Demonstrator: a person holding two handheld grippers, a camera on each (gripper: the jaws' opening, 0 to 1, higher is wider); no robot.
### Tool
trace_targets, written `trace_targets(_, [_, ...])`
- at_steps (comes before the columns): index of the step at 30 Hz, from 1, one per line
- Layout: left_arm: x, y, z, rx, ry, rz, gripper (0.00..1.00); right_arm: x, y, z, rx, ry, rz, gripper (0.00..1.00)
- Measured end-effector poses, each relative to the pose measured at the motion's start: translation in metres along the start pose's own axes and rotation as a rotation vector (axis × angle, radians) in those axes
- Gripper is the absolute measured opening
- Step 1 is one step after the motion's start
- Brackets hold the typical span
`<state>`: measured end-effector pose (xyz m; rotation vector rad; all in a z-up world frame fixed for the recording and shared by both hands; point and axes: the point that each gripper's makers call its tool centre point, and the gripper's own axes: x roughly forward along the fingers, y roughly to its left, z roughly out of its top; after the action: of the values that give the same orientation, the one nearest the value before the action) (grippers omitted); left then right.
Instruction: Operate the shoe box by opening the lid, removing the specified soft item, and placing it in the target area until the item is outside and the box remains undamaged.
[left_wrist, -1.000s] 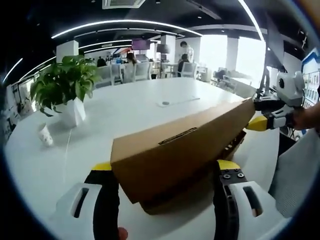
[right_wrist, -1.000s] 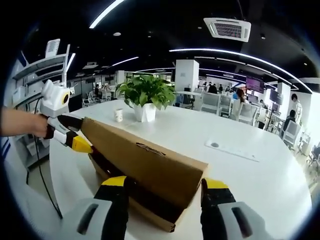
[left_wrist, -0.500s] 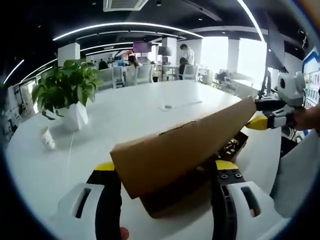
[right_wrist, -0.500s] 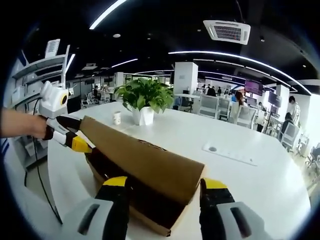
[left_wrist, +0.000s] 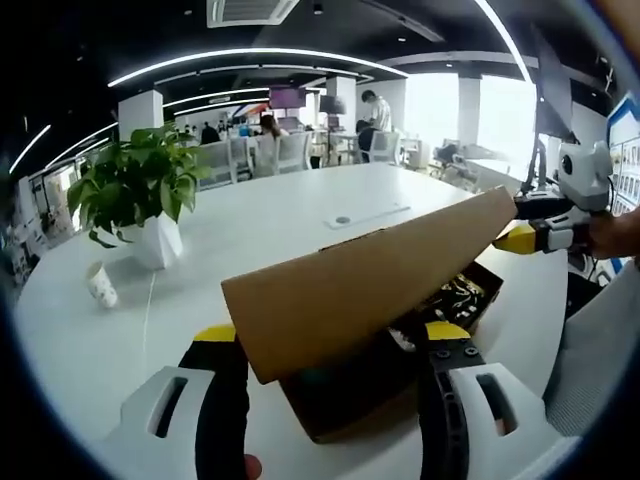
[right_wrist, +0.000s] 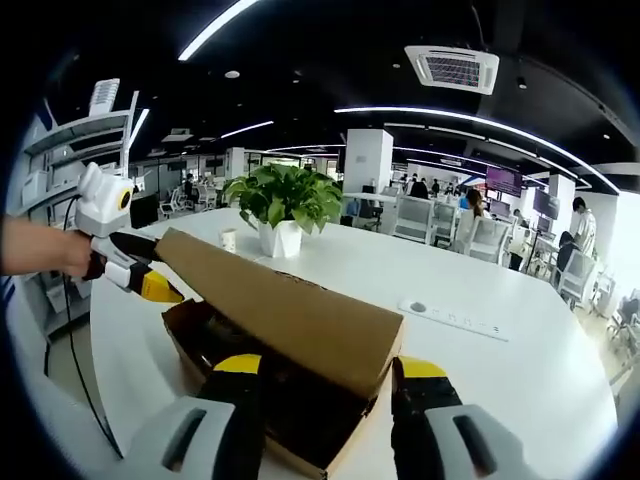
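Observation:
A brown cardboard shoe box stands on the white table (left_wrist: 270, 215). Its lid (left_wrist: 370, 285) is raised off the base (left_wrist: 350, 405) and tilted. My left gripper (left_wrist: 328, 338) clamps one short end of the lid between its yellow-tipped jaws. My right gripper (right_wrist: 322, 368) clamps the other end of the lid (right_wrist: 280, 310). Each gripper also appears in the other's view: the right one (left_wrist: 525, 238) and the left one (right_wrist: 150, 283). Dark contents (left_wrist: 455, 292) show in the gap under the lid; I cannot make out the soft item.
A potted plant (left_wrist: 135, 195) in a white pot and a small paper cup (left_wrist: 101, 285) stand on the table beyond the box. A flat white strip (left_wrist: 365, 214) lies further back. Chairs, desks and people are at the far side of the office. White shelves (right_wrist: 70, 160) stand behind the left gripper.
The lid has risen and tipped up off the base in both grippers, widening the gap, so the dark inside of the box now shows.

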<state>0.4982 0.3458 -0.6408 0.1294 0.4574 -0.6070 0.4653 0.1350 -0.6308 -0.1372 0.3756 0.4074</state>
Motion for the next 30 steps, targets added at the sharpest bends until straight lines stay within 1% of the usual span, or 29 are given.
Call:
trace_targets(7, [0.001, 0.004, 0.004, 0.015, -0.004, 0.01, 0.64, 0.002, -0.005, 0.005, -0.008, -0.01, -0.009, 0.42])
trace_targets(16, [0.004, 0.01, 0.013, 0.01, -0.019, 0.027, 0.61, 0.005, -0.012, 0.013, -0.01, -0.024, -0.017, 0.39])
trace_targets(26, [0.005, 0.013, 0.018, 0.015, -0.022, 0.035, 0.59, 0.008, -0.02, 0.019, -0.021, -0.032, -0.032, 0.33])
trace_targets(30, [0.005, 0.014, 0.02, 0.022, -0.021, 0.036, 0.58, 0.009, -0.025, 0.021, -0.02, -0.033, -0.039, 0.29])
